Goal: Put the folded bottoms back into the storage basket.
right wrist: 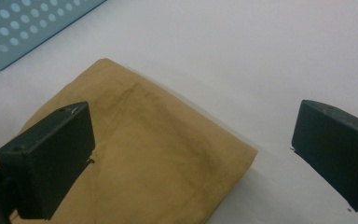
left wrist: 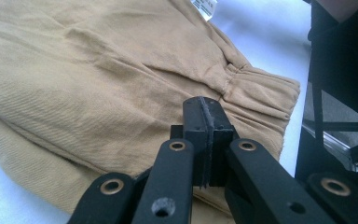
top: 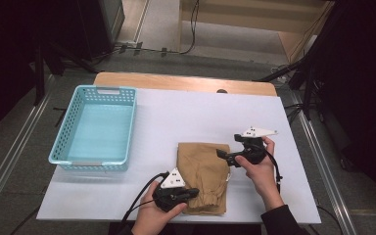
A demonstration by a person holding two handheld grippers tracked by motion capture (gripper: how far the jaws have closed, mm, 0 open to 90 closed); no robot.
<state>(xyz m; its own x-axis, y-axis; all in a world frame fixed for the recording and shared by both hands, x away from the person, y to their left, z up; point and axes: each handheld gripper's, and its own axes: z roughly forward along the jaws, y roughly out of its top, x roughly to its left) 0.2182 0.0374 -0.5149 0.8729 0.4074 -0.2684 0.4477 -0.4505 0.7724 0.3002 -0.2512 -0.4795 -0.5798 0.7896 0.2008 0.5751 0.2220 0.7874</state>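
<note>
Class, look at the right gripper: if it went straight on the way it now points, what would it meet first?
Most likely the folded tan garment: the right gripper has its jaws open over its corner, though depth is hard to judge.

Around the folded tan garment (top: 201, 177): bare white table top (top: 191, 117) beyond its far edge, open for passing, and a narrower bare strip along its right side. To its left and farther back, blocked by the blue basket (top: 96, 128), with a bare lane between basket and cloth.
</note>
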